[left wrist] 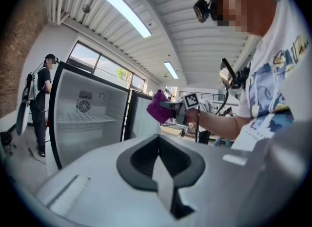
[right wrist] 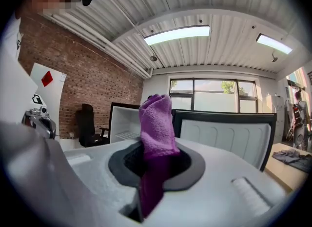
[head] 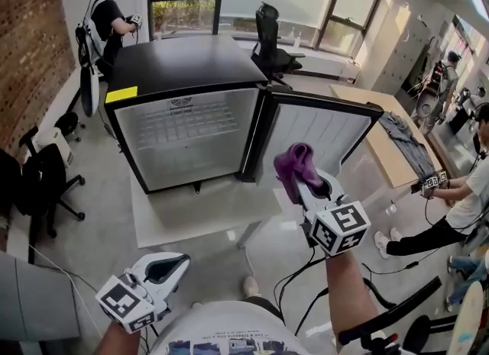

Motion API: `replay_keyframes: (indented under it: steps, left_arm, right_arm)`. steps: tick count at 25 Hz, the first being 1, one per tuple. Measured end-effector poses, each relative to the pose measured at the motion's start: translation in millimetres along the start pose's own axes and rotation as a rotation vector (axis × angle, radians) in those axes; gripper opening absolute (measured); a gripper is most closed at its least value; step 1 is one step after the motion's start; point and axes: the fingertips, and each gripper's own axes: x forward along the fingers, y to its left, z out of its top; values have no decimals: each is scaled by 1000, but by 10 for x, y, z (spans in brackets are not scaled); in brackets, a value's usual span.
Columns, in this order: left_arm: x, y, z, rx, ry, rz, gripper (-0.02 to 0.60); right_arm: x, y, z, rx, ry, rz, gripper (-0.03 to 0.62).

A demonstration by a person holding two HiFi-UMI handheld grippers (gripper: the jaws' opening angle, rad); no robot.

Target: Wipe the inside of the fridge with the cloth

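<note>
Clamping a purple cloth [right wrist: 156, 123] in the jaws of the right gripper [right wrist: 156, 150], fingertips lost under the folds, raised just before the open door [head: 321, 128] of the black mini fridge [head: 183, 63], not inside it; left gripper [left wrist: 158, 142] jaws pressed together, empty, held low.

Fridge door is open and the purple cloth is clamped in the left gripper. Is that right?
Not quite: the purple cloth is clamped in the right gripper, not the left, as the right gripper view shows. The left gripper is shut on nothing. The fridge door is open, as you say.
</note>
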Motion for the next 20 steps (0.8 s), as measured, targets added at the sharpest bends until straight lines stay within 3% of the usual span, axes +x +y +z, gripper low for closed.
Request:
replay_keyframes:
  steps: [13, 20]
  left_arm:
    - [563, -38, 119, -21, 19, 115, 6]
    - [939, -87, 128, -13, 58, 116, 6]
  right_arm:
    - [819, -660, 329, -65, -7, 132, 52]
    - [1167, -800, 299, -95, 20, 184, 52]
